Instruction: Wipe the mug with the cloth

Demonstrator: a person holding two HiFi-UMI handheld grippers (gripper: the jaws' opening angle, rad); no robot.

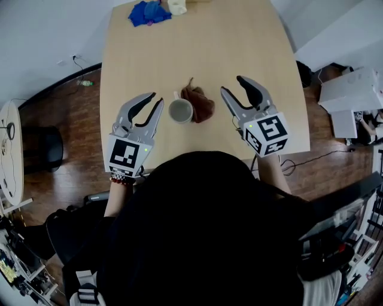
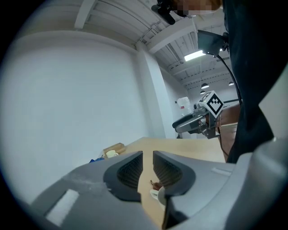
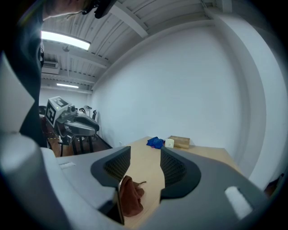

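Table point(image 1: 239, 60) bears mug point(image 1: 180, 111) against cloth point(image 1: 201, 103); left hand-held gripper point(image 1: 156, 98) narrow, right hand-held gripper point(image 1: 231, 83) wide.

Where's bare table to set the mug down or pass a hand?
Free: the wide middle of the table, between the mug and the blue cloth at the far edge; also the far right corner. Crowded: the near edge, where mug and brown cloth sit side by side, flanked by the left tool and right tool.
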